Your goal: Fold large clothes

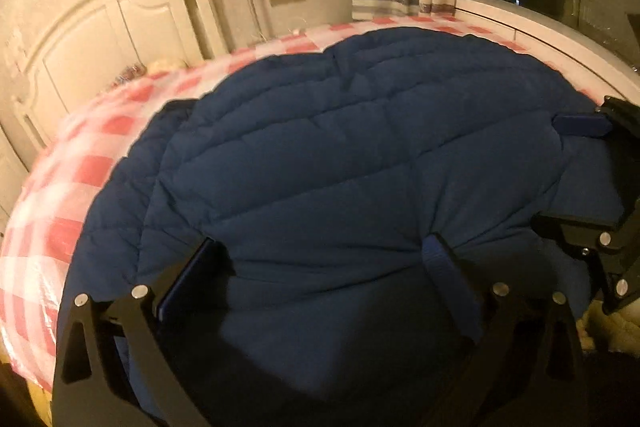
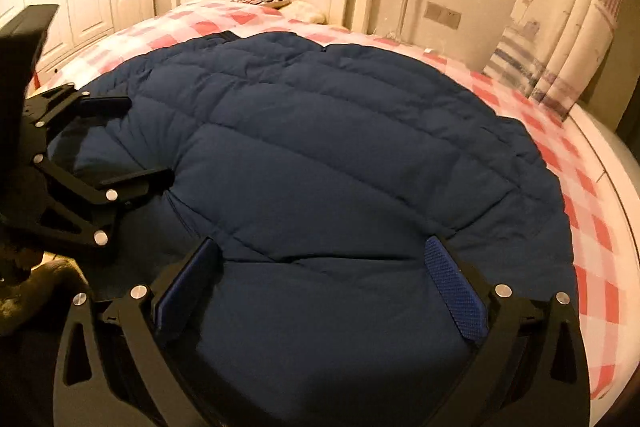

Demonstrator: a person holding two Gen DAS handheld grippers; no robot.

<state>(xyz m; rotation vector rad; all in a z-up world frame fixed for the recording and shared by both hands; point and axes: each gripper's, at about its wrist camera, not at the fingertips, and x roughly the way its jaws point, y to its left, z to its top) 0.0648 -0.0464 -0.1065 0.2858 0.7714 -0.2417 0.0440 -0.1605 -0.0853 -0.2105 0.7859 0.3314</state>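
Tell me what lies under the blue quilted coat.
The blue quilted coat lies on a red and white checked bedcover, visible around its edges. Whatever else is beneath the coat is covered.

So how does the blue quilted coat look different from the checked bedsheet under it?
The coat is plain dark navy; the bedsheet is checked in red and white. The coat is puffy, with stitched quilting bands; the bedsheet lies flat and thin. The coat covers only part of the bed; the bedsheet shows all around it. Both lie spread out.
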